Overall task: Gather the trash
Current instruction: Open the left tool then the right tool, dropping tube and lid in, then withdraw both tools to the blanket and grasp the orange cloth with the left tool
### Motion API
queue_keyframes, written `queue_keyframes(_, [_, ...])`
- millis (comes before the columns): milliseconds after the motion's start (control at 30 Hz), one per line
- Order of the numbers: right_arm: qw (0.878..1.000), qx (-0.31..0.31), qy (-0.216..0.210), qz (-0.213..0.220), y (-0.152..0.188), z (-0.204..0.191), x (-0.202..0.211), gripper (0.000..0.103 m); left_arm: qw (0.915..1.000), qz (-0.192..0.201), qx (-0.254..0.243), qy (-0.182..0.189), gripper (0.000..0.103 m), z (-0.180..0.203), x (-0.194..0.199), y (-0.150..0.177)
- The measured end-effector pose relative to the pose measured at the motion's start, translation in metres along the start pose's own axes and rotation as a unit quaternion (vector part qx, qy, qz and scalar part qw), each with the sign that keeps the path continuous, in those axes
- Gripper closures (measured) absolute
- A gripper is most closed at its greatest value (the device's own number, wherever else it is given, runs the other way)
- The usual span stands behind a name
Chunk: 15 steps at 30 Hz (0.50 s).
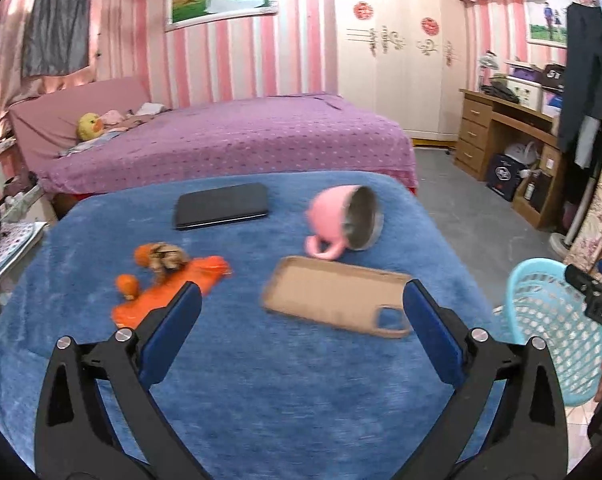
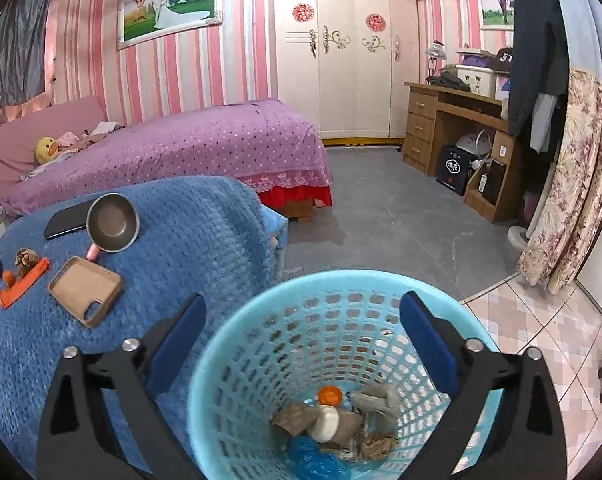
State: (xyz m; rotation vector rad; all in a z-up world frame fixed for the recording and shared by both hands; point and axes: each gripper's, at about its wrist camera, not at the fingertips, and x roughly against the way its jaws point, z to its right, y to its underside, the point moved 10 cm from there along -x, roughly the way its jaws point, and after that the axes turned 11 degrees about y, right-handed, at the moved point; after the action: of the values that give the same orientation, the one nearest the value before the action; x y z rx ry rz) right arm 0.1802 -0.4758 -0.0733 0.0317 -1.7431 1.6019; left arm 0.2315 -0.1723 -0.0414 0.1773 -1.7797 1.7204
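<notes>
An orange wrapper (image 1: 173, 294) lies on the blue blanket (image 1: 261, 380) with two small orange pieces and a crumpled brown scrap (image 1: 167, 258) on it; it also shows in the right wrist view (image 2: 23, 284). My left gripper (image 1: 301, 304) is open and empty, above the blanket just short of the wrapper and a tan phone case (image 1: 337, 300). My right gripper (image 2: 301, 316) is open and empty over the light blue basket (image 2: 341, 292), which holds crumpled paper, an orange cap and blue plastic (image 2: 333, 428).
A pink mug (image 1: 341, 216) lies on its side beside a black phone (image 1: 221, 210) on the blanket. The basket (image 1: 549, 320) stands off the blanket's right edge. A purple bed, a white wardrobe and a wooden desk stand behind.
</notes>
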Motion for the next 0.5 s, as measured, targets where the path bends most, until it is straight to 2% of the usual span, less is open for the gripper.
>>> queue_keyframes(267, [1.0, 0.002, -0.022, 0.006, -0.005, -0.052, 0.006, 0.005, 0.999, 0.003, 0.027, -0.036, 0.006, -0.073, 0.001, 0.01])
queue_keyframes(500, [0.999, 0.031, -0.042, 0.015, -0.001, -0.109, 0.011, 0.005, 0.9969, -0.007, 0.047, -0.062, 0.006, -0.121, -0.01, 0.021])
